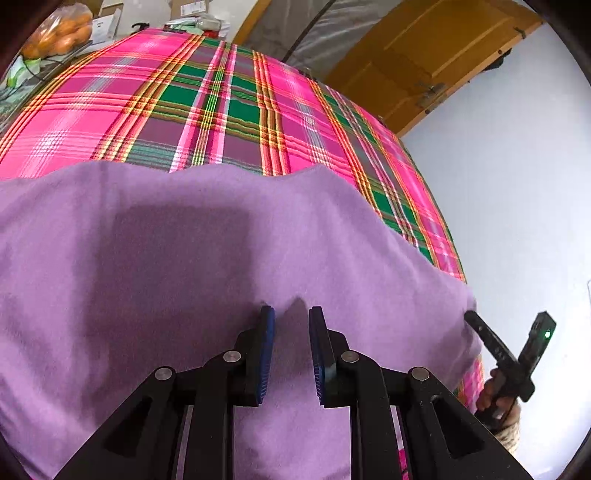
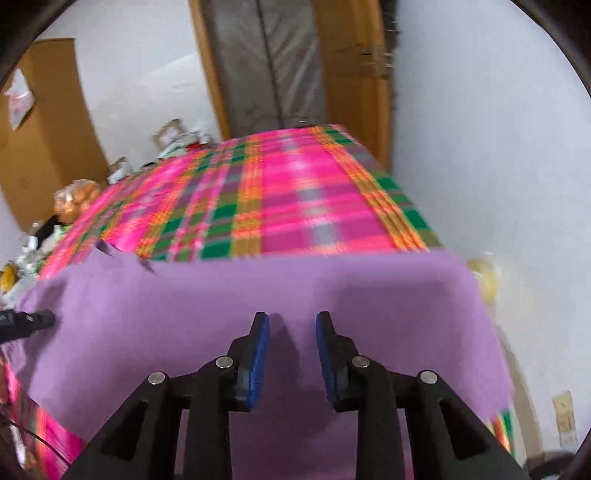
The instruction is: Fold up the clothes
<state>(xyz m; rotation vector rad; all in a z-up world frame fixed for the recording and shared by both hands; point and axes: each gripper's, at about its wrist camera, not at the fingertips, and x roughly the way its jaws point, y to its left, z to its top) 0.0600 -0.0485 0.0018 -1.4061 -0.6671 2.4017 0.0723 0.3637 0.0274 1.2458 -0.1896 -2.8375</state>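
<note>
Purple fleece cloth point(image 1: 192, 236) lies spread flat on the near part of the plaid bedspread point(image 1: 207, 107) — its long axis runs left to right across my view, far edge wavy, near side out of frame.

My left gripper point(image 1: 291, 314) hovers just over the cloth, blue pads apart by a moderate gap, holding nothing. The right gripper point(image 2: 291, 319) is the same, fingers parted over the fabric; its body shows at the cloth's right edge in the left view.

Room, left to right: a bag of oranges point(image 1: 59, 31), cardboard boxes point(image 1: 107, 20), a wooden door point(image 1: 424, 55), a white wall point(image 1: 517, 177). The right view is motion-blurred.
</note>
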